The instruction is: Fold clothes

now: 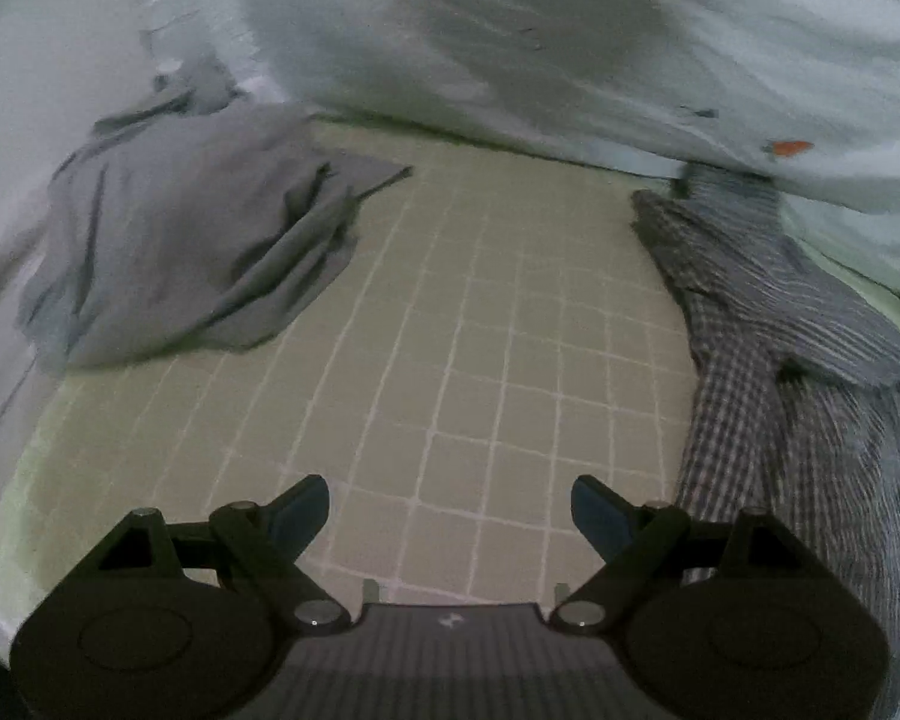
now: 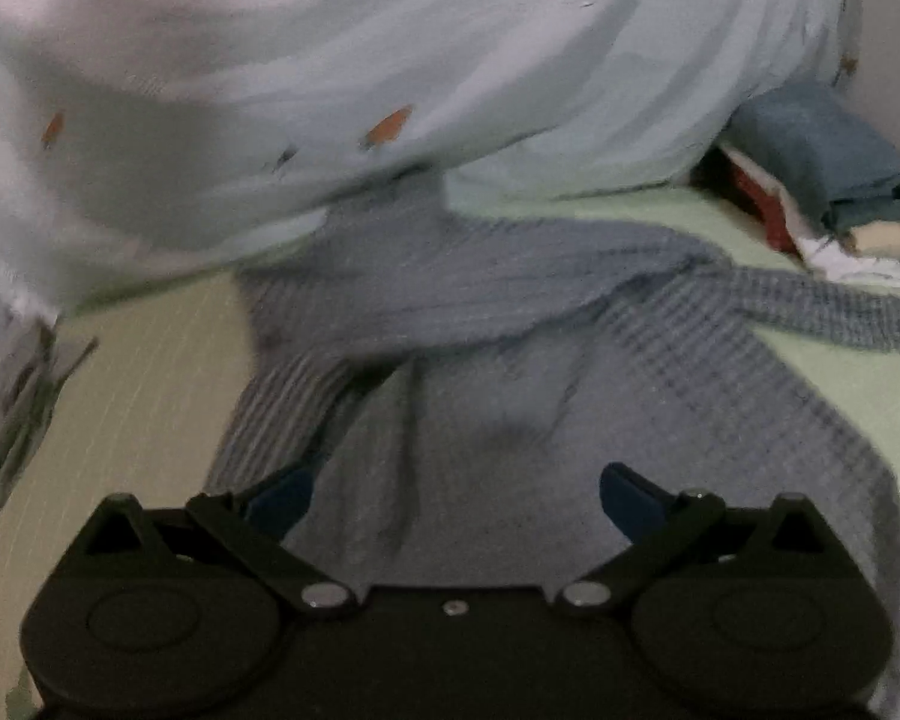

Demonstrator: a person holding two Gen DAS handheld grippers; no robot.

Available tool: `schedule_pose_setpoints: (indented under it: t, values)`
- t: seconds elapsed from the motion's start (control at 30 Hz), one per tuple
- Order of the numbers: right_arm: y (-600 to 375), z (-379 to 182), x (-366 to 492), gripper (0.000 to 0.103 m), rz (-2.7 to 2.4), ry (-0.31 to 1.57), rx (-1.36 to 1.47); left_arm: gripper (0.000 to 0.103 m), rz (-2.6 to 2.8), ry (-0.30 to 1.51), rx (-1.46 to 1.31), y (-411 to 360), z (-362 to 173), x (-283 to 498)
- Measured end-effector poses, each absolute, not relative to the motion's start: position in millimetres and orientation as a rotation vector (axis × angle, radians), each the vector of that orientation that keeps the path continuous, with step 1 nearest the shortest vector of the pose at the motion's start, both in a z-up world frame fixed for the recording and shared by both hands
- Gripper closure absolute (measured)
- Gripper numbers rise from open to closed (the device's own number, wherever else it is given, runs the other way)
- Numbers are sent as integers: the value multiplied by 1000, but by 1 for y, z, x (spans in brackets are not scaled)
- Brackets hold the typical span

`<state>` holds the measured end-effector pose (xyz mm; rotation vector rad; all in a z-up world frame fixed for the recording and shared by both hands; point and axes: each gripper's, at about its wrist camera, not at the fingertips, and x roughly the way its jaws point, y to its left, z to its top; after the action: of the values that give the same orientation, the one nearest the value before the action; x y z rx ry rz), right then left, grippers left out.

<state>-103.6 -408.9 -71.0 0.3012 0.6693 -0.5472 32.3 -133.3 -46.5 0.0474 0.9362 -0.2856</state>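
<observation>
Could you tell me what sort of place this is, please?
Probably a bedroom, with clothes on a bed: a grid-patterned sheet, a pale quilt bunched behind, and folded clothes stacked at the side.

Grey garment; blue-white checked shirt; pale blue quilt, orange specks; green gridded sheet.

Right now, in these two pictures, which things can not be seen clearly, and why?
- Checked shirt: right wrist view blurred; its collar end lies under the pale quilt.
- The same shirt, left wrist view: cut off by the right edge.
- Grey garment: its left part leaves the frame.
- Folded pile: partly behind the quilt, what it holds unclear.
</observation>
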Motion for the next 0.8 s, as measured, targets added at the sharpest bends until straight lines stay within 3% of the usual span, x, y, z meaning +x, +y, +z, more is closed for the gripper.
schedule_pose_setpoints:
  t: [0.13,0.4,0.5,0.53,0.8]
  values:
    - [-345,-84,-103,1,-549,688,306,14,-382,915,80,-111,-45,30]
    - [-287,-113,-104,33,-467,776,419,14,-467,961,145,-64,-55,13]
    - [-275,-126,-106,73,-421,809,445,14,-472,961,148,-49,-57,10]
    - [-271,-128,-107,94,-399,813,451,14,-472,957,145,-45,-57,10]
    - [-279,-85,-132,97,-375,689,422,14,-525,947,111,-42,-49,11]
